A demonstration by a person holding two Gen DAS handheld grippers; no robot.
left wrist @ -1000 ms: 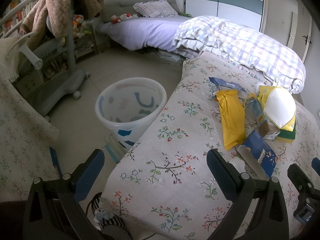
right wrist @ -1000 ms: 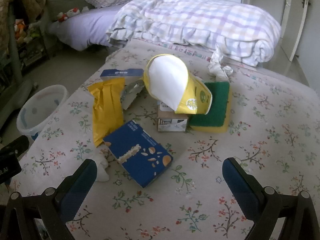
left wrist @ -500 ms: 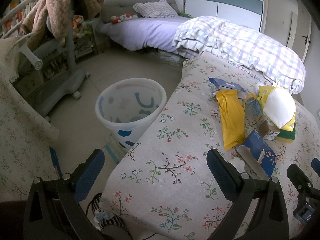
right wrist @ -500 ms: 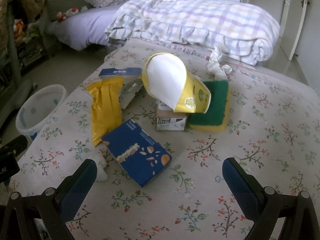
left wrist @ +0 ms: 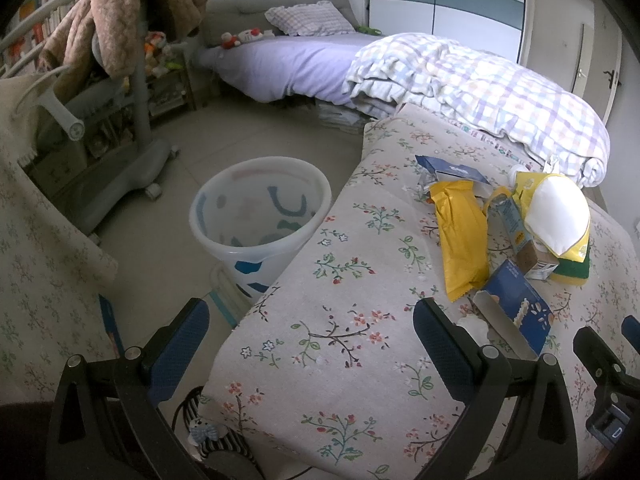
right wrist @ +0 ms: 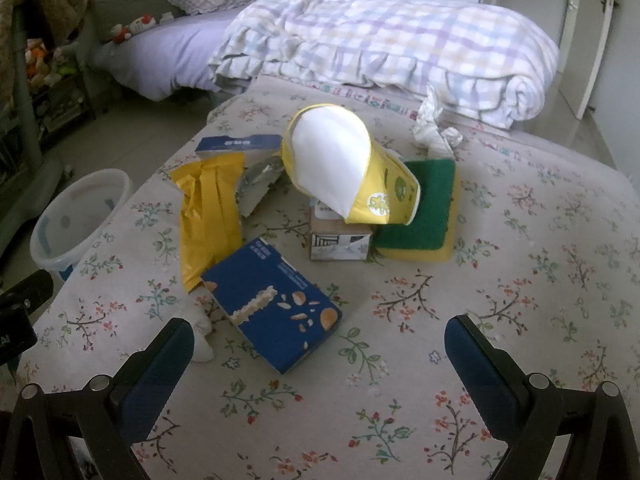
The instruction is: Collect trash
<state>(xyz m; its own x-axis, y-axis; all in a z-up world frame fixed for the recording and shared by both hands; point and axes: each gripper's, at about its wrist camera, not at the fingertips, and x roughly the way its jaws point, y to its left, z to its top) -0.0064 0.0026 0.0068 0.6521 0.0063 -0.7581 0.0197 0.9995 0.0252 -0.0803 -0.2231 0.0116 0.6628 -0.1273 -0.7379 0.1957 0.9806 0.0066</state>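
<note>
Trash lies in a pile on the floral table (right wrist: 520, 280): a blue snack box (right wrist: 272, 308), a yellow wrapper (right wrist: 208, 216), a small carton (right wrist: 340, 240), a yellow-and-white bag (right wrist: 344, 172), a green-and-yellow sponge (right wrist: 424, 208), a second blue box (right wrist: 236, 144) and crumpled white paper (right wrist: 432, 128). A white plastic bin (left wrist: 260, 220) stands on the floor left of the table. My right gripper (right wrist: 320, 344) is open and empty just in front of the blue snack box. My left gripper (left wrist: 312, 332) is open and empty over the table's left edge, near the bin.
A folded checked quilt (right wrist: 380, 40) lies at the table's far end. A bed (left wrist: 288, 60) stands beyond it. A grey wheeled stand draped with a brown blanket (left wrist: 128, 40) is on the floor to the left. A floral-covered surface (left wrist: 40, 240) is at the far left.
My right gripper has edged slightly forward toward the trash pile. The left gripper has not moved.
</note>
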